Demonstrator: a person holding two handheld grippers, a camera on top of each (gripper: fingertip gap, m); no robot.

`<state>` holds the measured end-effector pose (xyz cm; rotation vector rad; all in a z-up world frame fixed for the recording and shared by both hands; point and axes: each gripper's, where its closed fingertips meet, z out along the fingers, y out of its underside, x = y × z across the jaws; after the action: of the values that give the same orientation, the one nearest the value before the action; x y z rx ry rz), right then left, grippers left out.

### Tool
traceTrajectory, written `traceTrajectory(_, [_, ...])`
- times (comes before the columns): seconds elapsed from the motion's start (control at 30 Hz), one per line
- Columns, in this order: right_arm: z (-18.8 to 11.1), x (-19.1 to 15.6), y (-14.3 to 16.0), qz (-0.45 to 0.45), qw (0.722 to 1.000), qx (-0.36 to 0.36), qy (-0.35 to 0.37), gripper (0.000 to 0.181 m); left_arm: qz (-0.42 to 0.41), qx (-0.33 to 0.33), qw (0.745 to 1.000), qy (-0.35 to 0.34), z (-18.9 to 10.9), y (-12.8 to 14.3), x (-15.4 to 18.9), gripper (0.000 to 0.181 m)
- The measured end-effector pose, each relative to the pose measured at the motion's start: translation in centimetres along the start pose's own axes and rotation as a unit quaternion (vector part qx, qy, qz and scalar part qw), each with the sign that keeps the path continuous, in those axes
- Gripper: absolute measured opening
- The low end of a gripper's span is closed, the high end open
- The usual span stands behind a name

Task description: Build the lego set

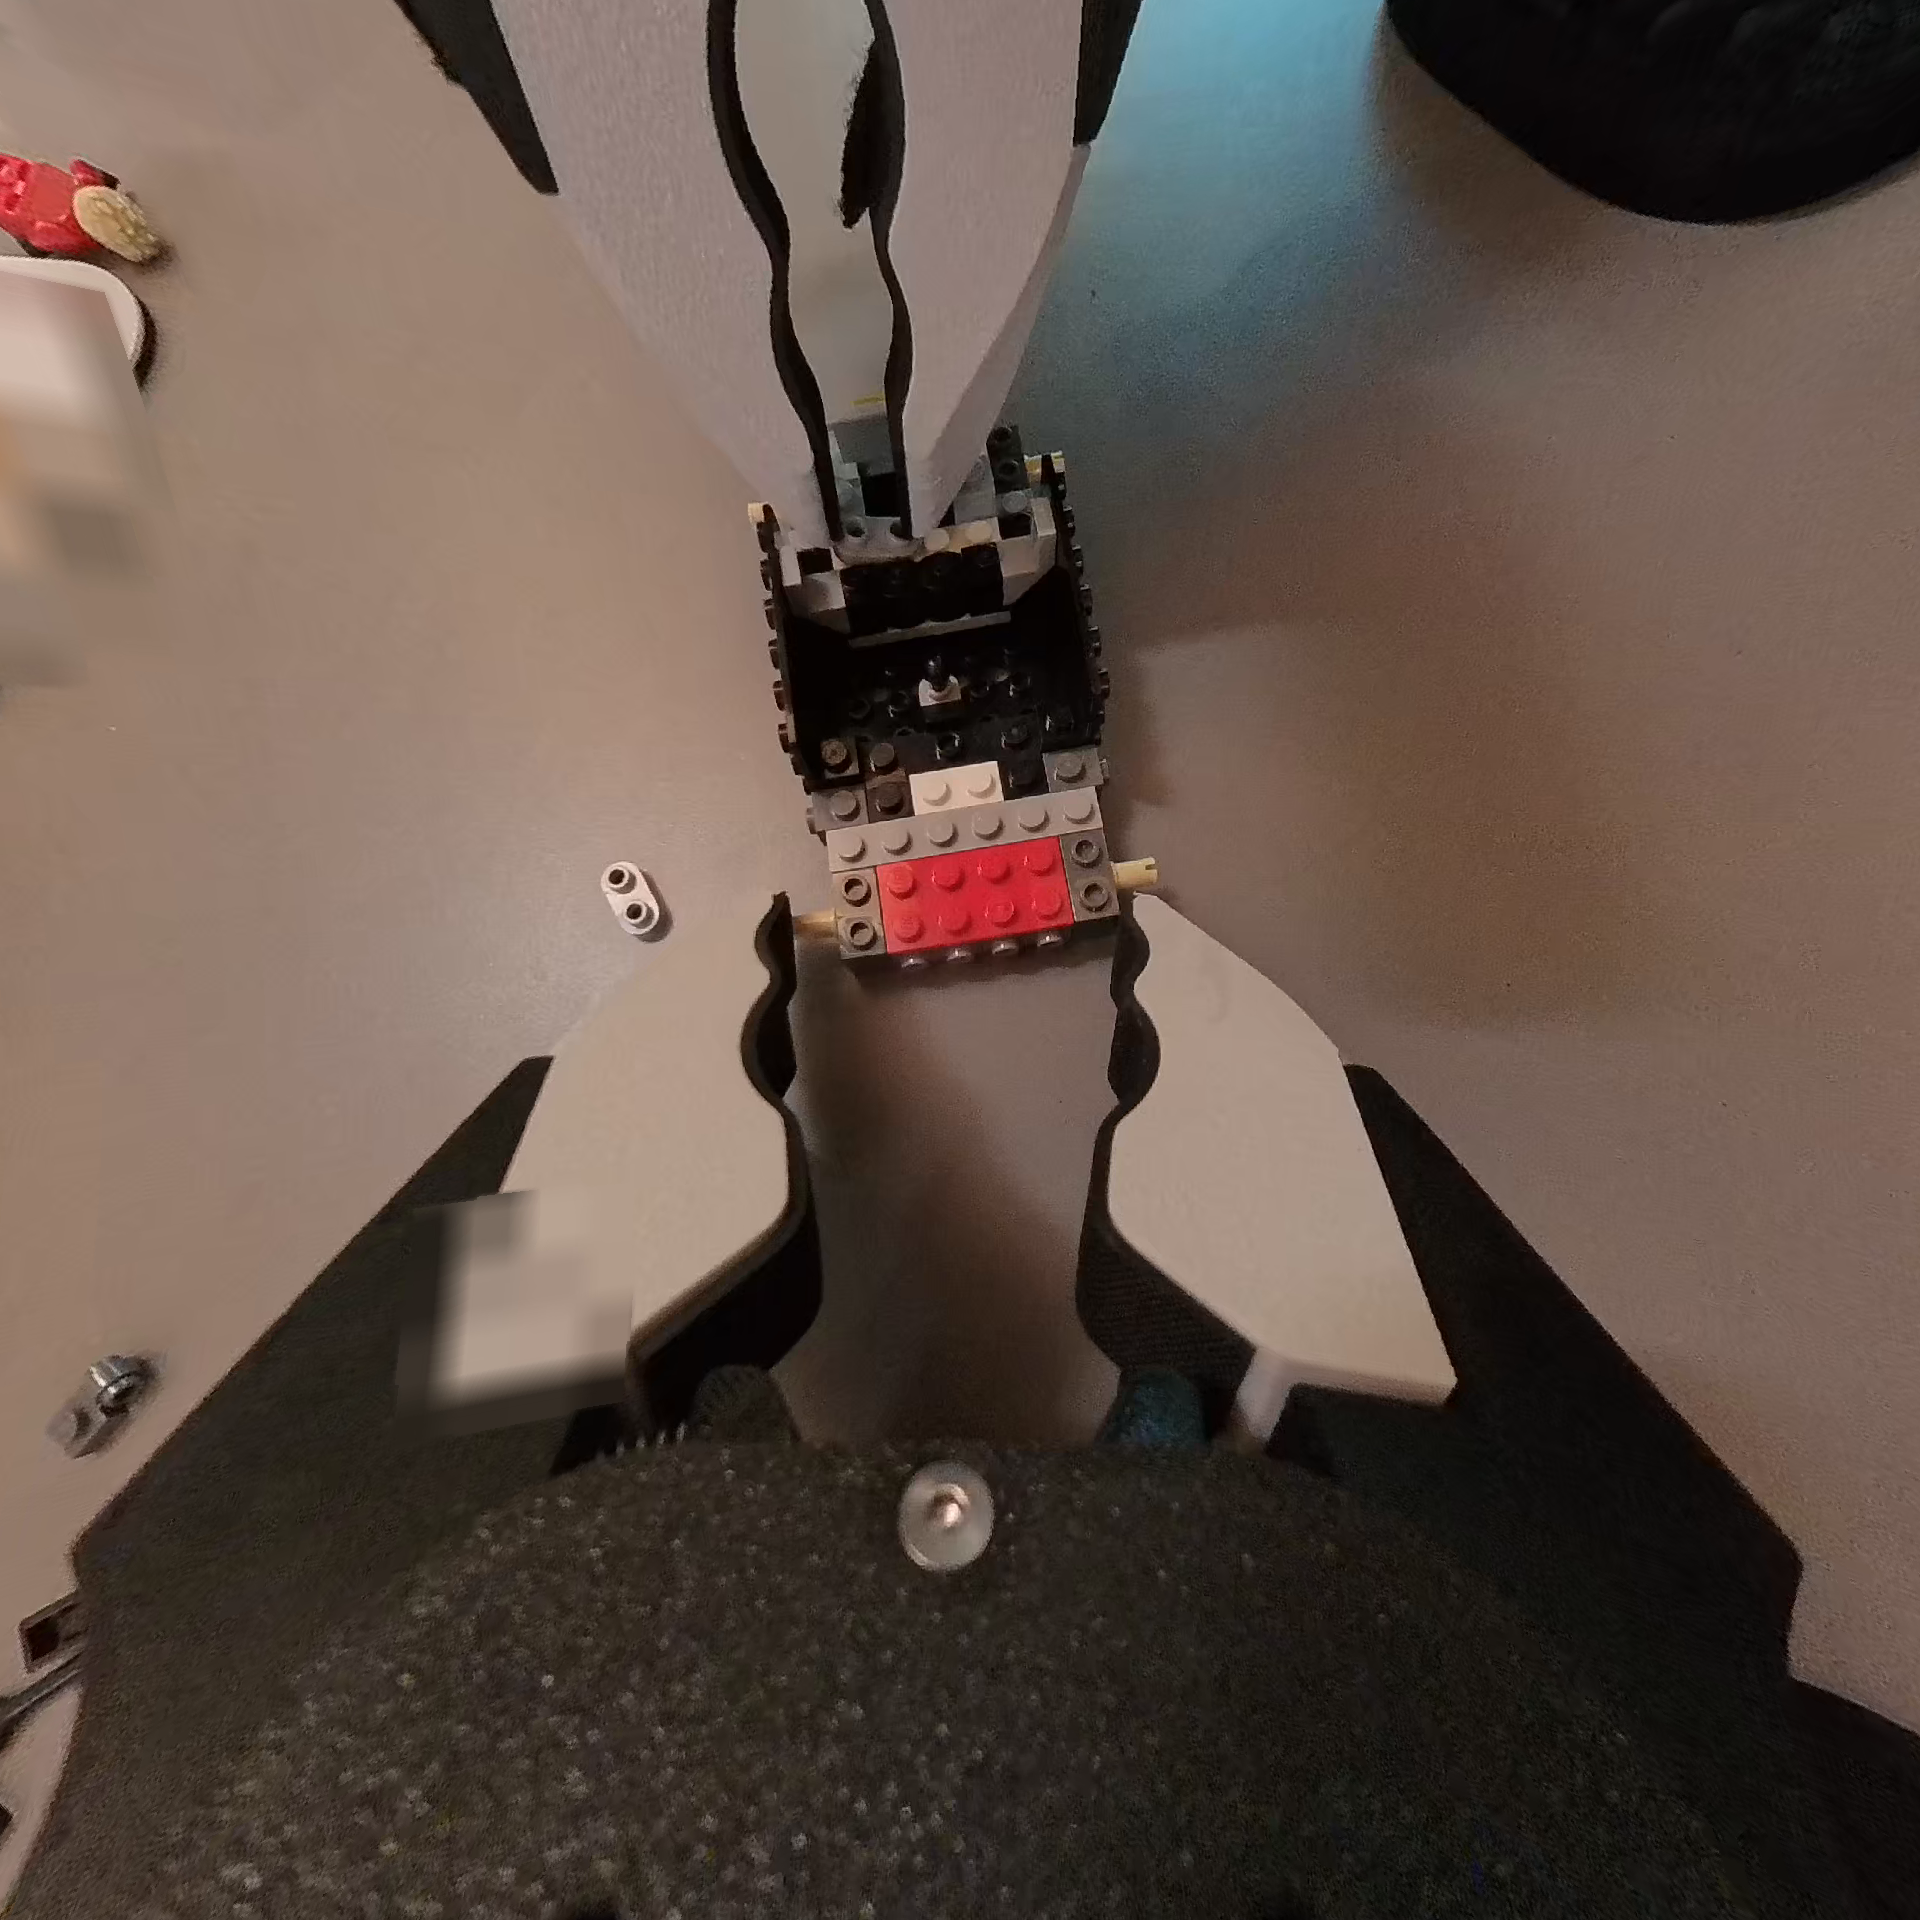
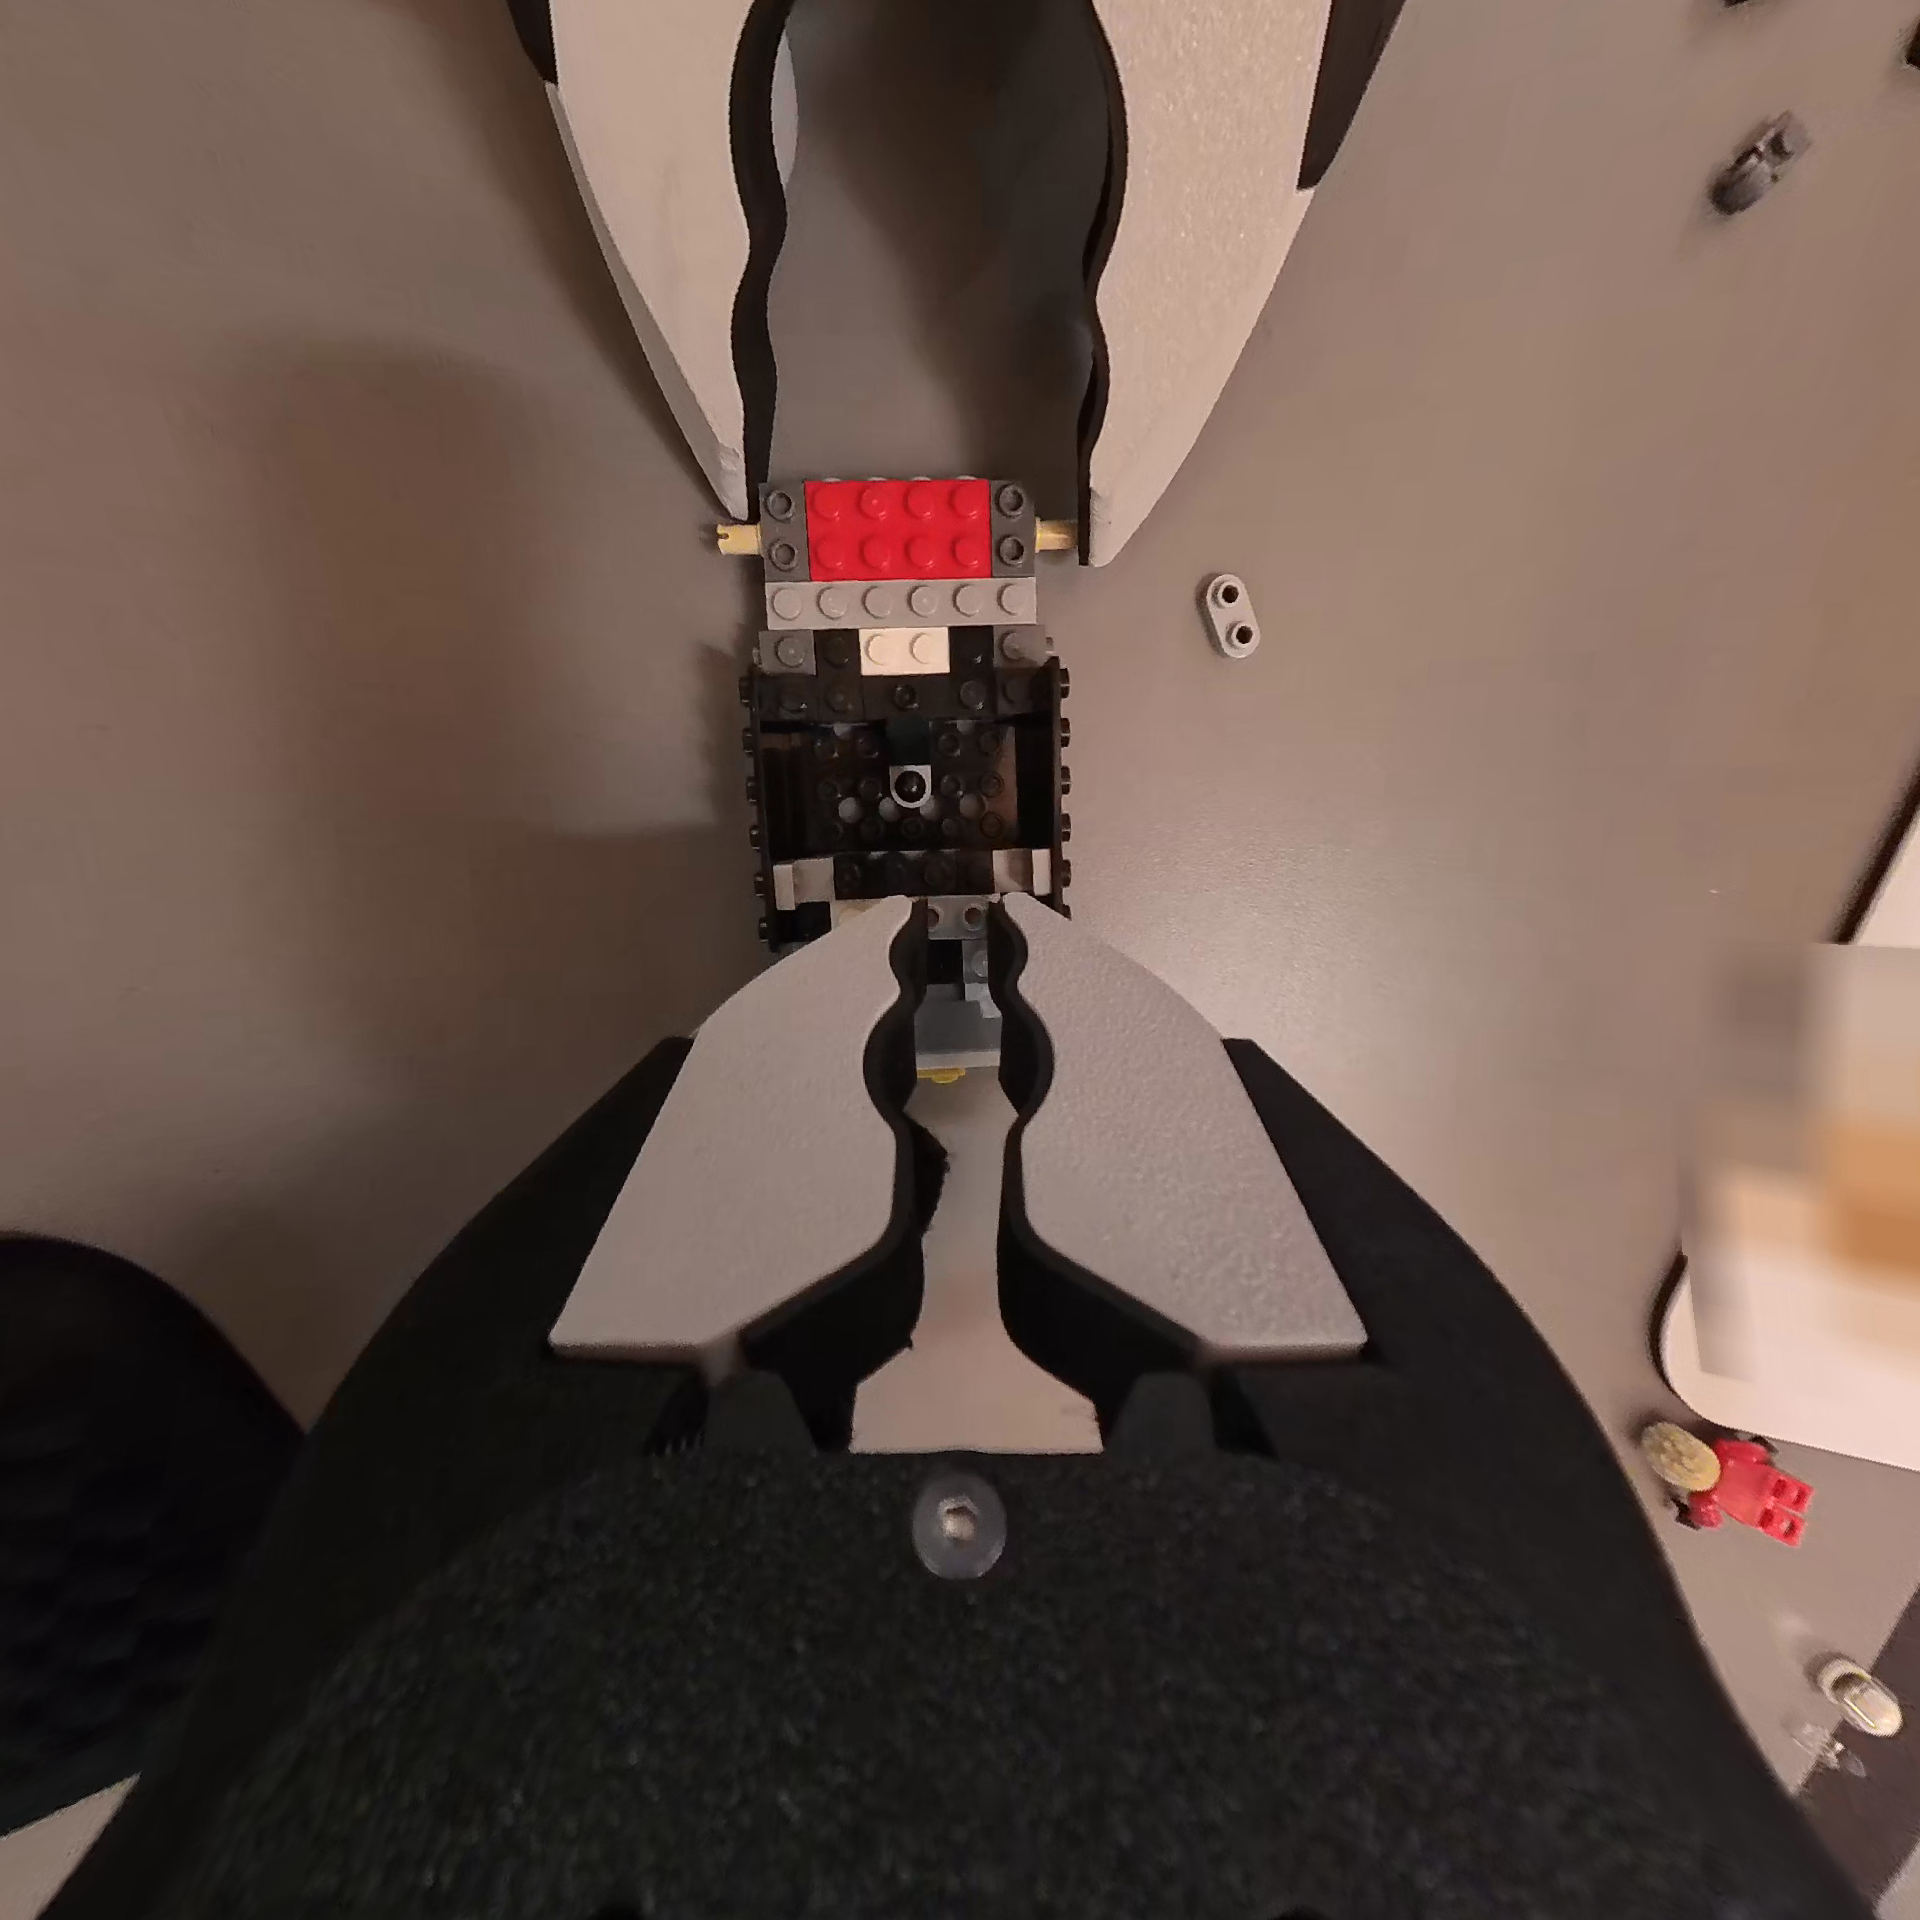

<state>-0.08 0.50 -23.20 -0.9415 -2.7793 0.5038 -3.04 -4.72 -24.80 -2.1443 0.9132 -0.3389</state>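
A lego car model (image 1: 940,717), black with grey plates and a red brick (image 1: 977,894) at one end, lies on the grey table (image 1: 1455,831). My left gripper (image 1: 953,907) is open. Its fingertips stand either side of the red end, next to the tan axle pins (image 1: 1138,868). My right gripper (image 2: 956,920) is shut on a grey brick part (image 2: 956,1003) at the model's (image 2: 909,769) opposite end. The right gripper also shows at the top of the left wrist view (image 1: 878,525). The left gripper shows at the top of the right wrist view (image 2: 914,509).
A small light grey two-hole plate (image 1: 634,902) lies loose beside the model. A red lego piece with a gold disc (image 2: 1756,1496) lies by a white tray (image 2: 1704,1382). A black object (image 1: 1714,94) sits at a far corner. Small loose parts (image 1: 104,1397) lie near the edge. Left tips to right tips: about 7 centimetres.
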Motion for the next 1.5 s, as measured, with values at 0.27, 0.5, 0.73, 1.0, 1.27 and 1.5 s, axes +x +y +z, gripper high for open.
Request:
traceTrajectory(0.27, [0.0,0.0,0.0,-0.007,1.000,-0.001,-0.007,0.011,0.000,0.001,1.000,0.000,0.0,0.0,0.0,0.058])
traceTrajectory(0.5, [-1.4,1.0,-0.3,0.021,0.999,0.038,0.002,0.009,0.000,0.001,1.000,0.001,0.0,0.0,0.0,0.058])
traceTrajectory(0.73, [-1.1,0.9,0.1,0.015,0.999,0.031,-0.001,0.010,0.000,0.002,1.000,0.001,0.0,0.0,0.0,0.058])
traceTrajectory(1.0, [-1.0,0.8,-0.1,0.008,1.000,0.029,0.005,0.009,0.000,0.002,1.000,0.002,0.0,0.0,0.0,0.058])
traceTrajectory(1.27, [-0.5,0.2,-0.6,-0.008,0.999,0.033,0.017,0.010,0.001,0.002,1.000,0.001,0.0,0.0,0.0,0.058])
traceTrajectory(1.5, [-0.4,-0.3,0.1,0.005,1.000,0.025,0.007,0.009,0.004,0.001,1.000,0.003,0.0,0.0,0.1,0.058])
